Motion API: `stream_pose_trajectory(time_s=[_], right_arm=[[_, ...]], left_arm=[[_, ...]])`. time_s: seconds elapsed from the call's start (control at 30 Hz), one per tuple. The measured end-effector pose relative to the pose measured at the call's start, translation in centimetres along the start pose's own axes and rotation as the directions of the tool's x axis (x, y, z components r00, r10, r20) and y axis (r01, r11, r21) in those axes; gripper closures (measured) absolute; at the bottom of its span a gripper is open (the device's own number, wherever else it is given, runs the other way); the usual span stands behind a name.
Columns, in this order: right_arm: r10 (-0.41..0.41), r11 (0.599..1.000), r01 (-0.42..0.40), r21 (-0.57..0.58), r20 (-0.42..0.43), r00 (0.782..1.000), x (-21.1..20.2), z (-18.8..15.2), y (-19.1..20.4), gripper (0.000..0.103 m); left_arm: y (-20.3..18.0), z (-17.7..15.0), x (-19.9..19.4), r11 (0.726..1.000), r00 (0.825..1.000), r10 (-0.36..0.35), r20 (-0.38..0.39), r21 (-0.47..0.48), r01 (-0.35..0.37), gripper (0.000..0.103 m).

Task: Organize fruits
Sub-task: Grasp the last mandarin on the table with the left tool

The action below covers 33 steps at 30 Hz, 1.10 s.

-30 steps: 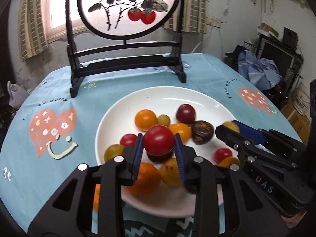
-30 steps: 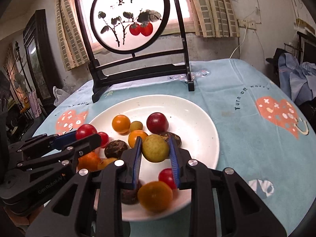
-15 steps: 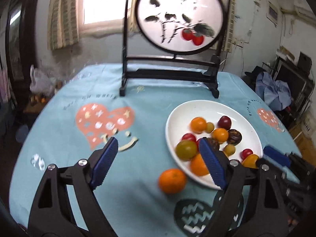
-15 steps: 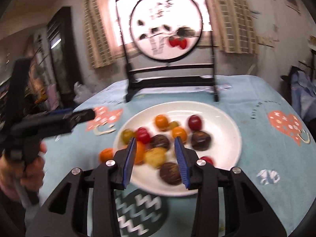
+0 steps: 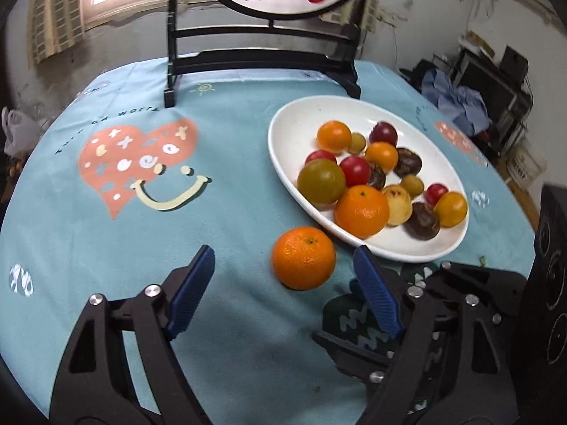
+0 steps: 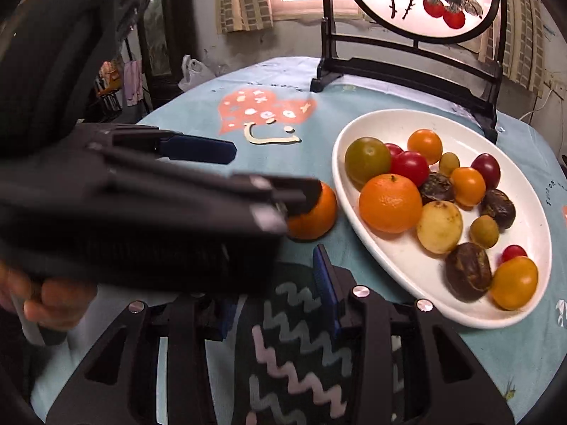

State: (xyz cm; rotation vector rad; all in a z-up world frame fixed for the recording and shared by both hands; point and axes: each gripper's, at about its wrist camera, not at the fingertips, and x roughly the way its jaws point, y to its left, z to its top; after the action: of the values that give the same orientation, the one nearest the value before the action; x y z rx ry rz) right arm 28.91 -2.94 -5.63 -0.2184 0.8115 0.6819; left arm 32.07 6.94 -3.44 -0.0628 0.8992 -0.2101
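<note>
My left gripper (image 5: 283,276) gapes wide, empty, around the orange (image 5: 303,258), stem end up, at the plate's (image 5: 283,163) seven o'clock; my right gripper's (image 6: 280,283) spread I cannot tell.

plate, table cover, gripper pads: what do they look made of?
Plate: probably glazed ceramic; white, smooth, faint sheen, thick rim. Melamine not ruled out.
Table cover: soft matte fabric, likely a fleecy or microfibre cloth; printed hearts, no glare.
Pads on the left gripper: blue ribbed inserts, likely rubber or soft plastic, set in black matte plastic fingers with metal screws.
</note>
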Motion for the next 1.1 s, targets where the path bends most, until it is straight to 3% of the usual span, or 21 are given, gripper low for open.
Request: stream_pose_trajectory(time_s=[0.23,0.3,0.43,0.6,0.7,0.83,0.93,1.0,1.1], right_arm=[[-0.036,0.999,0.037,0.019,-0.028,0.999,1.5,0.8,-0.2,0.061],[-0.055,0.998,0.055,0.01,-0.025,0.998,1.7,0.9,0.0,0.061],[-0.082,0.997,0.083,0.009,-0.034,0.996,2.0,1.0,0.1,0.061],[-0.092,0.995,0.093,0.036,-0.034,0.995,2.1,1.1,0.1,0.061],[-0.09,0.993,0.092,0.07,-0.031,0.995,1.9,1.0,-0.5,0.072],[-0.069,0.995,0.071,0.077,-0.029,0.997,1.9,1.0,-0.6,0.072],[-0.072,0.995,0.074,0.067,-0.036,0.997,2.1,1.1,-0.4,0.071],[-0.078,0.995,0.08,0.053,-0.039,0.996,2.2,1.2,0.0,0.063],[-0.101,0.993,0.103,0.057,-0.044,0.994,2.6,1.5,0.5,0.061]], left_arm=[[-0.3,0.4,2.2,0.998,0.999,-0.001,-0.034,0.067,0.003,0.039],[0.0,0.5,2.2,0.998,0.999,-0.023,-0.03,0.057,0.025,0.041],[0.3,0.5,2.4,0.994,0.994,-0.1,-0.038,0.05,0.102,0.056],[0.4,0.2,2.3,0.992,0.993,-0.112,-0.032,0.06,0.113,0.057],[0.1,0.0,2.2,0.992,0.994,-0.101,-0.027,0.075,0.103,0.057],[0.0,-0.3,1.9,0.993,0.996,-0.084,-0.018,0.079,0.085,0.058],[0.1,-0.3,1.9,0.994,0.997,-0.078,-0.02,0.072,0.079,0.058],[0.5,-0.2,1.9,0.994,0.996,-0.092,-0.022,0.051,0.093,0.057],[1.2,-0.1,2.2,0.994,0.993,-0.113,-0.033,0.005,0.113,0.054]])
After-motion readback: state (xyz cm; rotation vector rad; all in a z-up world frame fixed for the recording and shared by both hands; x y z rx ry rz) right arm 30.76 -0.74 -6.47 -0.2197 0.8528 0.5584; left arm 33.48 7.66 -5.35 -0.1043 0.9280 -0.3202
